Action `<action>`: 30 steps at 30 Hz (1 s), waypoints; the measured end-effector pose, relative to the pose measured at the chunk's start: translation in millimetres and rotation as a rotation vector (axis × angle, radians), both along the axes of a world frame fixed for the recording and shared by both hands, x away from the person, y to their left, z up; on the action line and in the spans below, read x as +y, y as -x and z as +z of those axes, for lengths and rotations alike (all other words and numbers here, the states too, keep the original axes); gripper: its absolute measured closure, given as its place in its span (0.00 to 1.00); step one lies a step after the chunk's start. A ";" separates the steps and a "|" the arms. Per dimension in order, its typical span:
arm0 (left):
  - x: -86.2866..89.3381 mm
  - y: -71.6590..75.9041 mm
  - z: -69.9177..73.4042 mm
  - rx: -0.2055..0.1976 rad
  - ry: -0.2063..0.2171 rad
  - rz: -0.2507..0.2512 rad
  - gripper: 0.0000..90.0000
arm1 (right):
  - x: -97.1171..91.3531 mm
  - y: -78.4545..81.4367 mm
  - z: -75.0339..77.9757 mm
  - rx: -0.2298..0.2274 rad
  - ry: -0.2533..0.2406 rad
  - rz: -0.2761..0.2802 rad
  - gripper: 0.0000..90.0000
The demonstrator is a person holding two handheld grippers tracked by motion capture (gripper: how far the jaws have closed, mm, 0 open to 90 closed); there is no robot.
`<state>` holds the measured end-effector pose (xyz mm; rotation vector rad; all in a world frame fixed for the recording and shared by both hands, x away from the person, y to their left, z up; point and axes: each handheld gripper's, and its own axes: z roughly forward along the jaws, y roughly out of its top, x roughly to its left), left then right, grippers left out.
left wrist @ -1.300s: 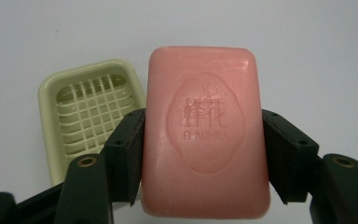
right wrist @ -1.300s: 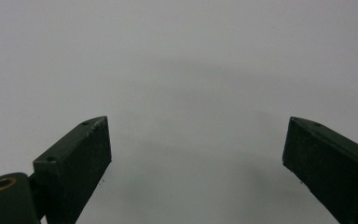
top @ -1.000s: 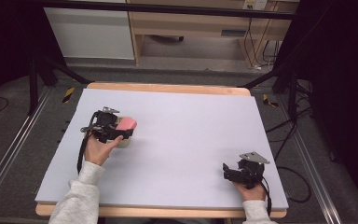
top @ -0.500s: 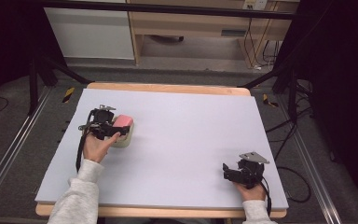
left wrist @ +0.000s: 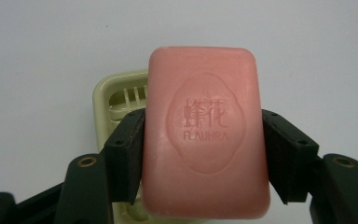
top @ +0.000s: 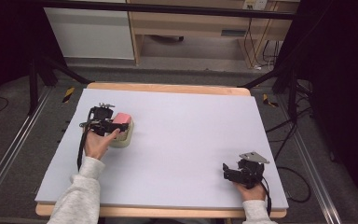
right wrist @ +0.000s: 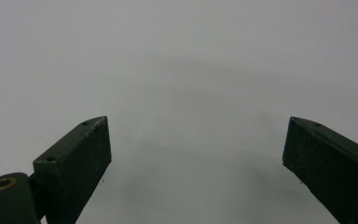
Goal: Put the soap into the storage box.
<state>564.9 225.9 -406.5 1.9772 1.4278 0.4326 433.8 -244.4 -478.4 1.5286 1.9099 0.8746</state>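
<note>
While clamped in the left gripper (left wrist: 204,154), the soap (left wrist: 206,135) hangs over its dish (left wrist: 116,100).

The desk (top: 182,140) carries a pale grey-lilac sheet over nearly all its top; bare wood shows as a strip along the far edge and a thin lip along the near edge; the sheet looks smooth and unmarked. One thing lies directly on it: a cream soap dish (top: 123,138) with a slatted bottom, on the left half, just beside and partly under the left tongs (top: 111,125); in the left gripper view the dish (left wrist: 116,100) sits behind and below their tips. The right tongs (top: 235,173) rest near the desk's near right corner, well apart from the dish; plain sheet lies ahead of them.
</note>
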 end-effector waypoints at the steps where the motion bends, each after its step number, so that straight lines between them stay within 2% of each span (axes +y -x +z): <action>1: 0.4 -1.0 -1.1 0.002 0.001 0.004 0.41 | 0.0 0.0 0.0 0.000 0.000 0.000 0.09; 13: 4.6 -10.0 -14.2 0.016 -0.002 0.028 0.41 | 0.0 -0.2 -0.1 0.001 -0.001 -0.001 0.09; 30: 7.2 -14.5 -30.8 0.047 -0.020 0.045 0.41 | -0.1 -0.4 -0.4 0.002 0.002 0.001 0.09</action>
